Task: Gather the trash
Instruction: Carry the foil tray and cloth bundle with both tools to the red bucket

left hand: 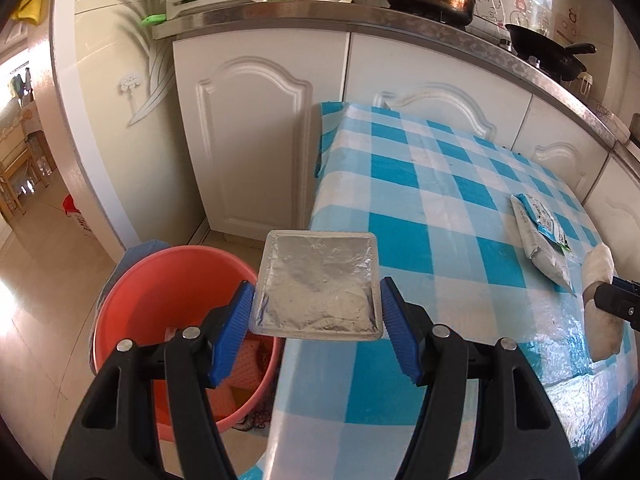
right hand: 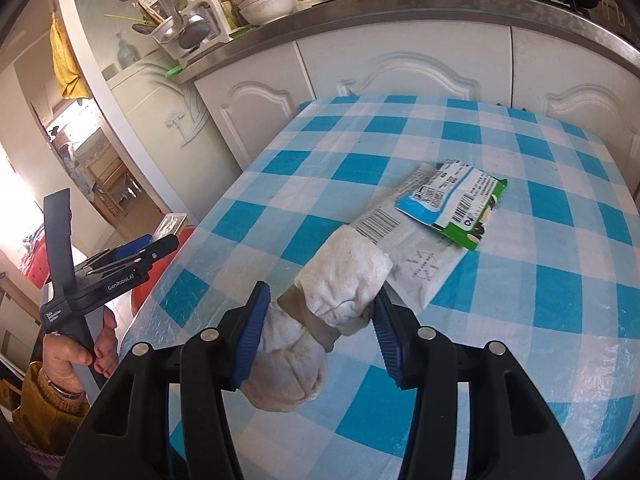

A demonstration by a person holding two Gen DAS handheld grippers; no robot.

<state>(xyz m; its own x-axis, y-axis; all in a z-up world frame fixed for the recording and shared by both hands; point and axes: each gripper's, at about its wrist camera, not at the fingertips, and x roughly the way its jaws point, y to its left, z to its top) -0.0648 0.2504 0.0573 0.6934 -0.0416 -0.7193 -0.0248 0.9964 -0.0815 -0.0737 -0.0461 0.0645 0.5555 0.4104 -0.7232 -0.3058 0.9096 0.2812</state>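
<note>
Foil pouch [left hand: 318,282] sits between the blue pads of the left gripper [left hand: 318,312], held flat at the table [left hand: 420,208] edge, just beside the red bucket [left hand: 132,292] (probably so it can drop in). The right gripper [right hand: 320,336] closes on a white rag [right hand: 320,312] to lift it. Two packets [right hand: 440,208] lie near on the cloth, not yet collected.

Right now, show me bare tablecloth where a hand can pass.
Free: the checked tablecloth from the cabinet-side edge down to the two wrappers, and its bucket-side strip. Crowded: the rolled cloth in the right gripper touches the white wrapper.
</note>
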